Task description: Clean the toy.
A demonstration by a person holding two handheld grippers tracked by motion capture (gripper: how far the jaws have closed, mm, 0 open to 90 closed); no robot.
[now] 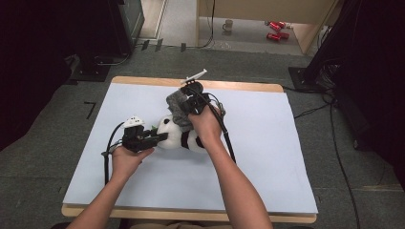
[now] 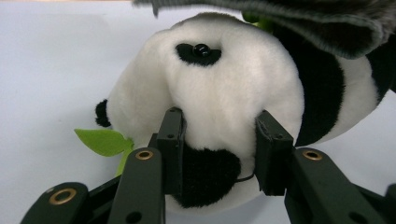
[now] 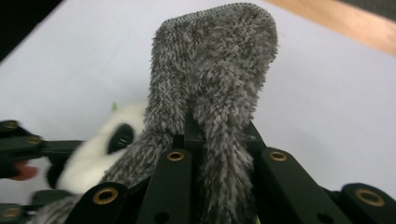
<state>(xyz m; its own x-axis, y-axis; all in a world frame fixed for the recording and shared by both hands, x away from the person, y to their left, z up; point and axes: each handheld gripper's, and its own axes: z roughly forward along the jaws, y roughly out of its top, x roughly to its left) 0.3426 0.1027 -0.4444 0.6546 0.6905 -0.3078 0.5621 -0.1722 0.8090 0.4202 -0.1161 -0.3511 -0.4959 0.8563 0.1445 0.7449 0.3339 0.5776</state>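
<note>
A black-and-white panda plush [image 1: 184, 138] lies on its side in the middle of the pale mat [image 1: 267, 157]. My left gripper [image 1: 158, 138] comes in from the left and is shut on the panda's head [image 2: 224, 88], its pads [image 2: 172, 135] sunk into the white fur on either side of the snout. A green felt leaf [image 2: 105, 141] sticks out beside the head. My right gripper [image 1: 185, 101] is above the panda's body, shut on a grey fuzzy piece of fabric [image 3: 215, 70] that stands up between its jaws and drapes over the panda [image 3: 100, 149].
The mat covers a wooden table [image 1: 239, 86] whose far edge shows bare. Black stands [image 1: 95, 57] and cables [image 1: 339, 152] are on the floor around it. A mug [image 1: 228, 25] and red cans [image 1: 276, 29] lie farther back.
</note>
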